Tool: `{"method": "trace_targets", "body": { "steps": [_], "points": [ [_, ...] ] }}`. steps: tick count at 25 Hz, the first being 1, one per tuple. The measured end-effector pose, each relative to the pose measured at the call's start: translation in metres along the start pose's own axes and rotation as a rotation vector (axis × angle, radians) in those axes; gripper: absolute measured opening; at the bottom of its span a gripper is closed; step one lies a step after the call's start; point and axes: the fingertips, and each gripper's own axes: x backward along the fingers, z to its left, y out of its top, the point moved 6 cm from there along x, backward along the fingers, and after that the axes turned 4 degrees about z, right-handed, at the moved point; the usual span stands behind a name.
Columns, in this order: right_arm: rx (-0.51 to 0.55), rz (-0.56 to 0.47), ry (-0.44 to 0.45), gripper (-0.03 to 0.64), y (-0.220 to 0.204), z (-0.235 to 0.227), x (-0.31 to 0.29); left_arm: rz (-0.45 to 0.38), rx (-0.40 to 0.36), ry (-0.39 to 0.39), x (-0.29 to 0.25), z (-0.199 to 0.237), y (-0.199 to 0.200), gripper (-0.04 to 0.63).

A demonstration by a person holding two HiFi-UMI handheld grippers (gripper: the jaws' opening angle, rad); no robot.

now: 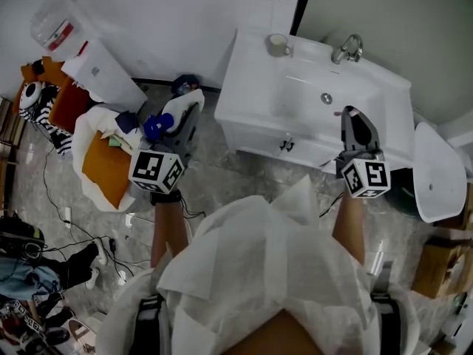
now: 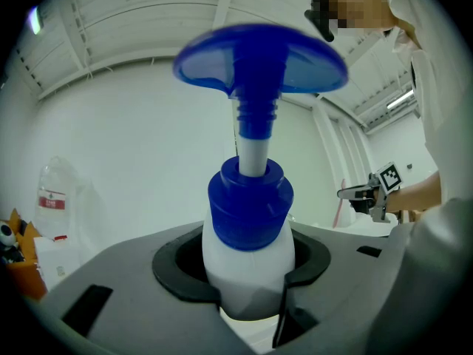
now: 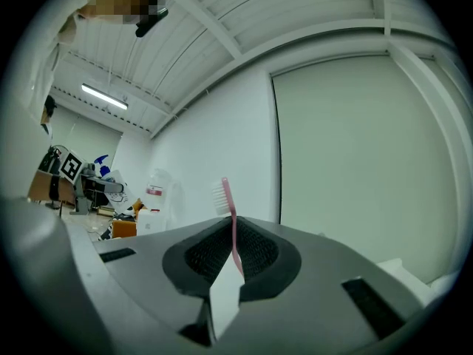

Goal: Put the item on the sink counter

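Note:
My left gripper (image 1: 179, 122) is shut on a white pump bottle (image 2: 247, 261) with a blue collar and a broad blue pump head; the jaws clasp its body below the collar. In the head view the bottle (image 1: 154, 127) is held over the floor, left of the white sink counter (image 1: 255, 76). Over the counter's front right part, my right gripper (image 1: 356, 126) is shut on a thin pink toothbrush (image 3: 233, 231) that stands up between the jaws, white bristles on top. Each gripper shows small in the other's view.
A mug (image 1: 278, 45) stands at the counter's back left and a chrome tap (image 1: 347, 49) behind the basin (image 1: 318, 98). Bags, boxes and an orange pouch (image 1: 107, 165) are piled at the left. A white toilet lid (image 1: 437, 172) is at the right. Cables lie on the floor.

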Motion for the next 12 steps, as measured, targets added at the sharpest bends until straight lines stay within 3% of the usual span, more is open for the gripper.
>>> {"method": "trace_targets", "body": {
  "steps": [12],
  "points": [
    [0.008, 0.026, 0.013, 0.018, 0.002, 0.026, -0.03, -0.004, 0.033, -0.032, -0.005, 0.032, -0.015, 0.206]
  ]
}}
